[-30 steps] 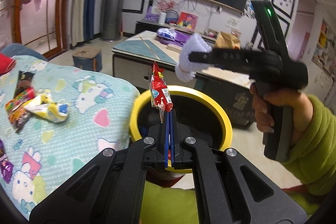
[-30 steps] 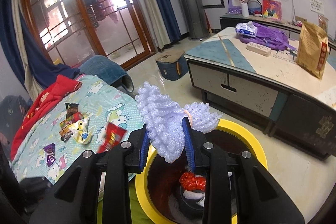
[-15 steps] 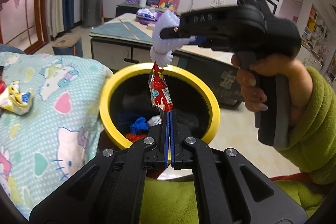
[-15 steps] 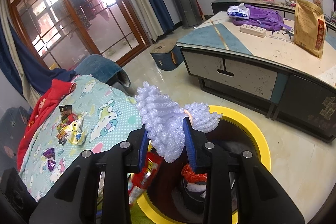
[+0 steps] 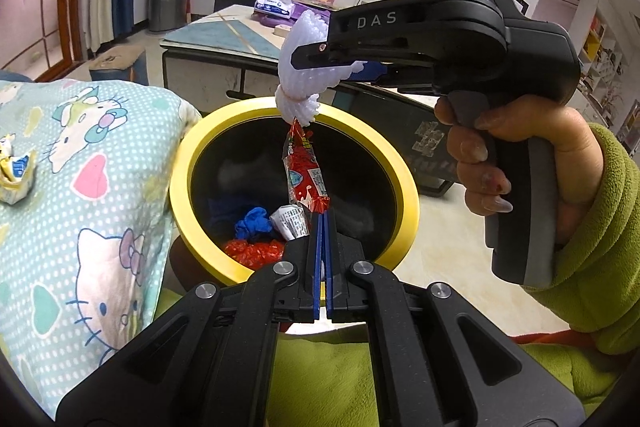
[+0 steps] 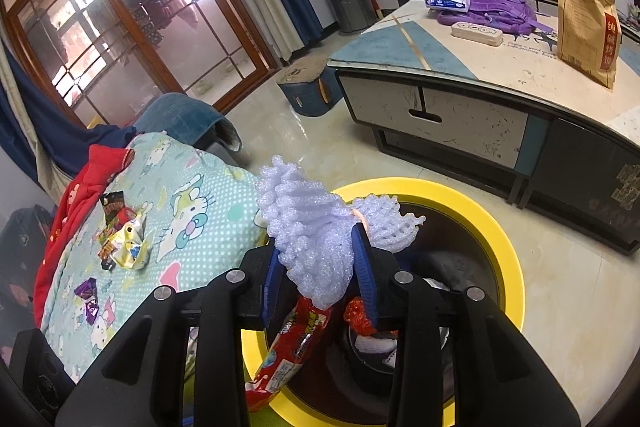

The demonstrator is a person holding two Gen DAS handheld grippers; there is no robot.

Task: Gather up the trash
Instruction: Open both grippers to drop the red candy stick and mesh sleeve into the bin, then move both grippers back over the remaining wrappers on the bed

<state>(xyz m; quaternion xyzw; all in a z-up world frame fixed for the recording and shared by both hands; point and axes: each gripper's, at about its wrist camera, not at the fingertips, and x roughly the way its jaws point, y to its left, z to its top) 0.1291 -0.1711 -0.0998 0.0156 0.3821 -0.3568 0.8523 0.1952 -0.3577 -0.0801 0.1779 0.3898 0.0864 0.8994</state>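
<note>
My left gripper (image 5: 322, 217) is shut on the lower end of a red snack wrapper (image 5: 304, 171), which stands upright over the mouth of the yellow-rimmed black bin (image 5: 400, 163). A hand holds my right gripper (image 5: 316, 61) just above the bin's far rim. A white foam net (image 5: 304, 83) hangs between its blue pads. Its jaws are opening, and the pads still touch the net on both sides. In the right wrist view the foam net (image 6: 308, 215) fills the right gripper (image 6: 316, 251), with the red wrapper (image 6: 292, 339) below it inside the bin's rim (image 6: 500, 239).
Blue and red trash (image 5: 252, 227) lies in the bin. Left of the bin is a cartoon-cat blanket (image 5: 80, 167) with several wrappers (image 6: 124, 243) and a purple one (image 6: 90, 297) on it. A low table (image 6: 460, 67) stands behind the bin.
Both grippers have sunk toward the bin's mouth, which now fills more of each view. The right jaws stand slightly wider around the foam net. The left grip on the wrapper is unchanged.
</note>
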